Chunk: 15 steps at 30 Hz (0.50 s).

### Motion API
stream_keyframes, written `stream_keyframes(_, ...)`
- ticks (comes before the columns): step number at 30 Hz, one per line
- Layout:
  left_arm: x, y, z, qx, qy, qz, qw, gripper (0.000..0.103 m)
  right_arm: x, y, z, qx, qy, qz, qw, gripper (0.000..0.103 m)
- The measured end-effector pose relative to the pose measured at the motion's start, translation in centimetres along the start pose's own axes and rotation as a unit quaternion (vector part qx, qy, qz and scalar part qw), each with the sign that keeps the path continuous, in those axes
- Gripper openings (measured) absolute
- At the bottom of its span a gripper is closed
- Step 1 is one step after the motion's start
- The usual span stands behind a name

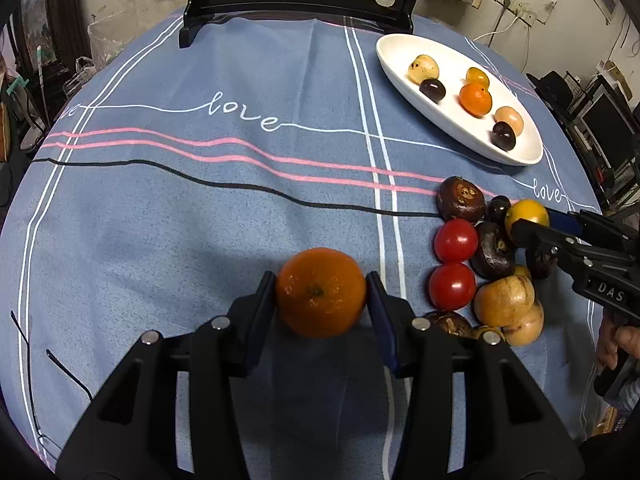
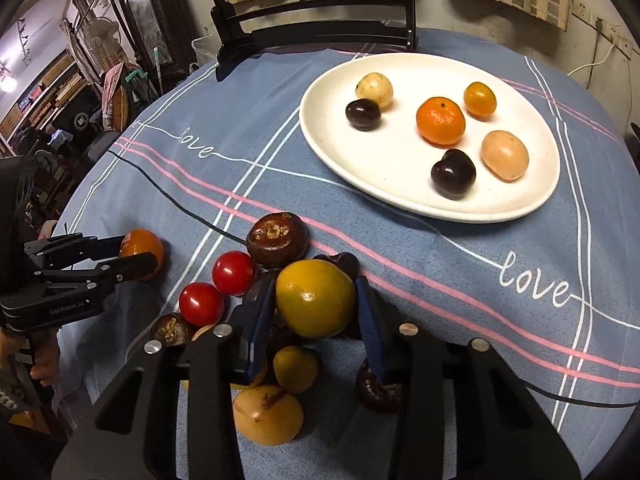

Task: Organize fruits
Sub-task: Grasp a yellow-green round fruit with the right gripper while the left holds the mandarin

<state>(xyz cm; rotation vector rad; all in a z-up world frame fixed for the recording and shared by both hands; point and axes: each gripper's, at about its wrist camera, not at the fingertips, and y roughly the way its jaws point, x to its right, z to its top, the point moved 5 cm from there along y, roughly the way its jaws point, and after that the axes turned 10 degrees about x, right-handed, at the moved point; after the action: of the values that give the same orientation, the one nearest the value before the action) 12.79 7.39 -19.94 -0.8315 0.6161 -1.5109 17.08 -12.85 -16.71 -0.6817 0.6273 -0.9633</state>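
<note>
Left wrist view: the left gripper (image 1: pixel 321 300) pinches an orange (image 1: pixel 321 298) between its blue pads, held over the blue tablecloth (image 1: pixel 180 220) and clear of the heap. The white plate (image 1: pixel 400 64) lies well apart at the far right and already bears six fruits. Risk, in my judgement: the orange is round and gripped only at its widest line, so a quick swing toward the plate could let it roll out. The right gripper (image 1: pixel 524 224) enters from the right, closed on a yellow fruit (image 1: pixel 526 212) at the heap's edge.

Right wrist view: the right gripper's pads press both flanks of the yellow fruit, which sits atop the pile with a brown chestnut-like piece (image 2: pixel 277 240) and a dark fruit (image 2: pixel 340 263) just behind it. Two red tomatoes (image 2: pixel 218 288) lie just to the left. Risk: lifting may disturb the neighbours leaning on it, and loose ones could roll toward the table edge. Setting down among the fruits on the plate may knock them
</note>
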Motion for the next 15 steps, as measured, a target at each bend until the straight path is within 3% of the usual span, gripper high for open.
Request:
stream_keyframes(9, 1.6, -1.0, 1.2, 0.012, 0.014, -0.020, 0.9996, 0.046, 2.3, -3.9, -1.3, 0.019, 0.056, -0.014, 0.998, 0.041)
stream_keyframes(15, 5.2, -1.2, 4.4, 0.030, 0.054, -0.050, 0.9968, 0.046, 4.9, -6.4, -3.1, 0.028, 0.096, -0.037, 0.994, 0.041)
